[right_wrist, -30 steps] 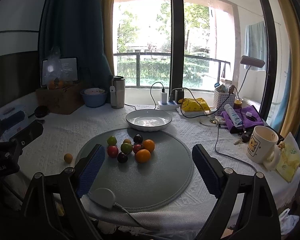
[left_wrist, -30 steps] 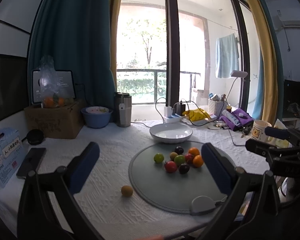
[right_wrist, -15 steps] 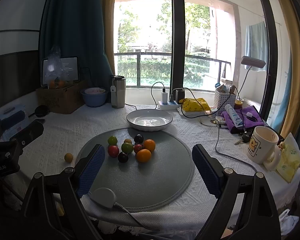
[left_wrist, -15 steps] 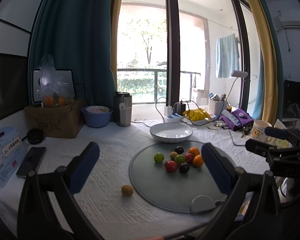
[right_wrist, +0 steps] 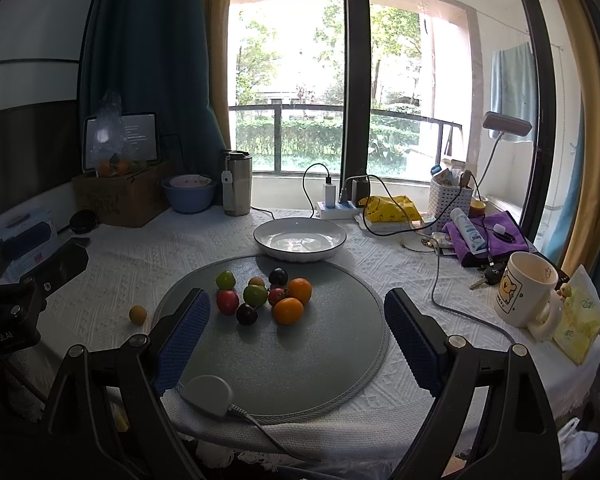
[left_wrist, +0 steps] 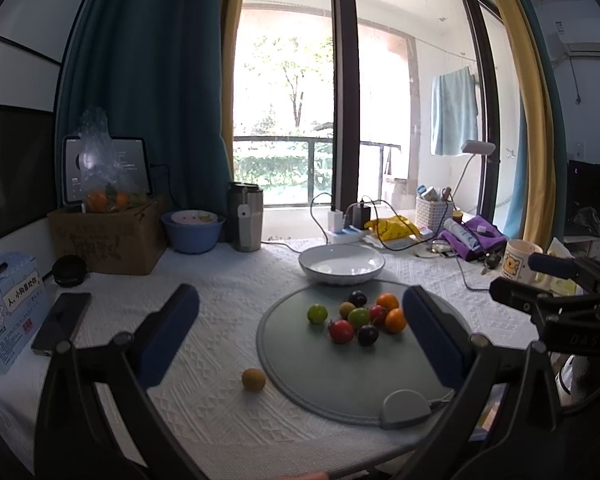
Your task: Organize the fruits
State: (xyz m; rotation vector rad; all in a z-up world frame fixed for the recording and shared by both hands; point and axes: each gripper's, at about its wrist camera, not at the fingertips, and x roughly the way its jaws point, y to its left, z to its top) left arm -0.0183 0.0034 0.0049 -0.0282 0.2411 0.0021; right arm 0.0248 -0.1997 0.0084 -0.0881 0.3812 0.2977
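Several small fruits [right_wrist: 264, 294] lie in a cluster on a round grey mat [right_wrist: 320, 356]: two oranges, green, red and dark ones. The same fruit cluster [left_wrist: 358, 316] sits on the grey mat [left_wrist: 312, 376] in the left wrist view. One yellow fruit [left_wrist: 253, 379] lies alone on the white cloth left of the mat; it shows as the yellow fruit [right_wrist: 138, 314] in the right wrist view. An empty white bowl [right_wrist: 300, 238] stands just behind the mat. My left gripper [left_wrist: 300, 332] is open above the near table edge. My right gripper [right_wrist: 296, 332] is open too, holding nothing.
A white cartoon mug [right_wrist: 526, 288] and yellow packet stand at the right. A steel tumbler [right_wrist: 237, 182], blue basin [right_wrist: 188, 194] and cardboard box [right_wrist: 122, 196] line the back left. A phone [left_wrist: 62, 322] and blue carton lie at the left. A white puck with cable [right_wrist: 208, 394] rests on the mat's near edge.
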